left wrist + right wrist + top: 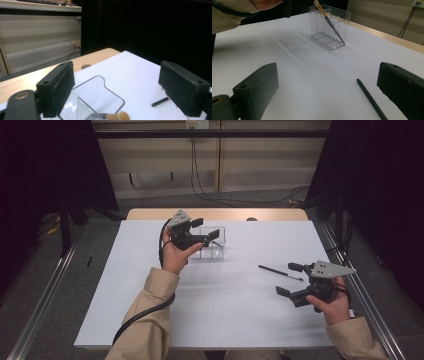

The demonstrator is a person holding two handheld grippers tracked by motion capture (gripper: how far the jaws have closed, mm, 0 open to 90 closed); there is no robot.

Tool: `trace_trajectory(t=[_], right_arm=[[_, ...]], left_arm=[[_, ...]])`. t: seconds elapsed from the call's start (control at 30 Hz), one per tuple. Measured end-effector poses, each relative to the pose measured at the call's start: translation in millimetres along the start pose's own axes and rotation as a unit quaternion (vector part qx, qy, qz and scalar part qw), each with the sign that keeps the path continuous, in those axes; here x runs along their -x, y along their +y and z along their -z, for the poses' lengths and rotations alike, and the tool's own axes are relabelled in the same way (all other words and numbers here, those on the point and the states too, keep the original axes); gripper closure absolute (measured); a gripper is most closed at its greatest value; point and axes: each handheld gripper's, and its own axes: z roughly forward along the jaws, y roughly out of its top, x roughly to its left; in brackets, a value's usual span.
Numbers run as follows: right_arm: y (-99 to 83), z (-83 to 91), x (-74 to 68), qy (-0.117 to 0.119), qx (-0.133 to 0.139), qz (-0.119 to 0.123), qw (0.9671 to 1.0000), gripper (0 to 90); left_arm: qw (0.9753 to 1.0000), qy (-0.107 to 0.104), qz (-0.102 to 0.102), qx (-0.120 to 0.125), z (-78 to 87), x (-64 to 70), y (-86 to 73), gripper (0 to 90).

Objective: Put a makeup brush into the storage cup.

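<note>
On the white table [225, 310], the left gripper [202, 231] hangs above a clear box [218, 245] near the far edge, jaws apart and holding nothing. Seen along those jaws in the left gripper view, the box [100, 95] lies right below and between them. A brush [325, 16] leans inside it, its bristle tip just over the rim; its tan head [122, 115] shows in the left gripper view too. Well apart from the box, at the near right, the right gripper [291, 279] also has its jaws apart and empty. A black pen [280, 272] lies flat on the table just beyond it, closer to its right jaw in the right gripper view, pen [369, 98] and jaw not touching.
</note>
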Motion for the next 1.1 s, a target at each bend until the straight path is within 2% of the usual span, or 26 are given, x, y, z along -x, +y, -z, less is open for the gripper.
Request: trace_trajectory(t=[0.17, 0.27, 0.37, 0.47, 0.67, 1.1], right_arm=[[0.0, -0.6, -0.4, 0.001, -0.001, 0.002, 1.0000, 2.9], [0.0, -0.3, -0.4, 0.000, -0.001, 0.001, 1.0000, 3.0], [-0.2, -0.4, -0.3, 0.000, -0.001, 0.001, 1.0000, 3.0], [0.0, -0.7, -0.6, 0.001, -0.001, 0.002, 1.0000, 3.0], [-0.1, -1.0, -0.8, 0.002, -0.001, 0.002, 1.0000, 3.0], [-0.1, -0.7, -0.9, 0.003, 0.000, 0.004, 1.0000, 3.0]], left_arm=[[1.0000, 0.000, 0.002, 0.004, 9.7, -0.4, -1.2, 9.0], [0.9999, -0.003, 0.012, 0.008, 15.8, -1.7, -3.2, 7.0], [0.9999, -0.004, 0.009, 0.011, 21.5, -1.5, -4.2, 5.7], [1.0000, -0.004, -0.005, 0.006, 27.0, -0.3, -5.4, 4.2], [0.9998, -0.008, 0.002, 0.016, 37.1, -2.4, -8.8, 3.0], [0.9994, -0.024, -0.018, 0.015, 57.3, -1.9, -13.1, 0.0]])
